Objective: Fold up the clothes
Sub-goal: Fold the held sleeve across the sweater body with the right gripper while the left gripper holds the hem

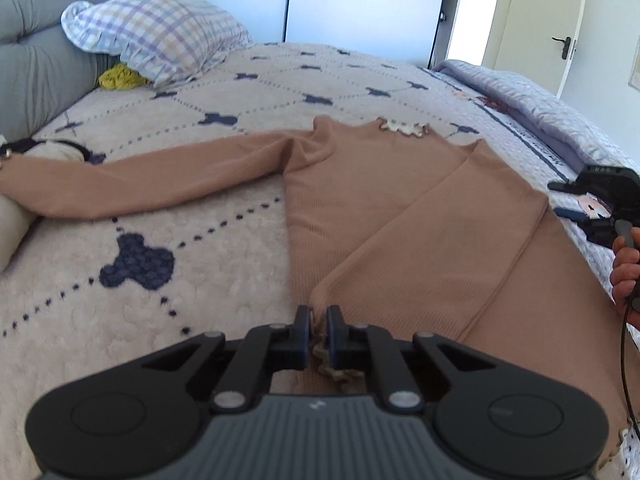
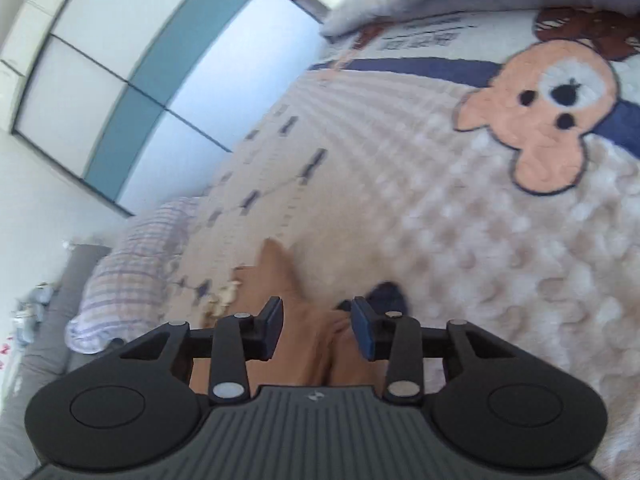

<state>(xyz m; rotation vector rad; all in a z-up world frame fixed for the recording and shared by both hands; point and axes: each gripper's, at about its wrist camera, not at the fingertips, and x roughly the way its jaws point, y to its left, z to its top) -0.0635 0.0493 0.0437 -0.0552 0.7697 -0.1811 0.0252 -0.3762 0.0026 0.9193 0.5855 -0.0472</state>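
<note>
A tan long-sleeved top [image 1: 400, 208] lies flat on the bedspread [image 1: 120, 320], with its frilled collar [image 1: 404, 126] at the far side. One sleeve [image 1: 160, 184] stretches out to the left. The other sleeve is folded slantwise across the body, and my left gripper [image 1: 318, 314] is shut on its ruffled cuff. My right gripper [image 1: 558, 200] sits at the top's right edge. In the right wrist view its fingers stand apart [image 2: 318, 320] with tan cloth [image 2: 308, 344] lying loose between them.
A checked pillow [image 1: 160, 36] and a yellow cloth [image 1: 120, 78] rest against the grey headboard [image 1: 36, 52]. A lilac quilt [image 1: 540, 104] is bunched along the far right of the bed. A hand [image 1: 626, 268] holds the right gripper. Beige items [image 1: 12, 224] lie at the left edge.
</note>
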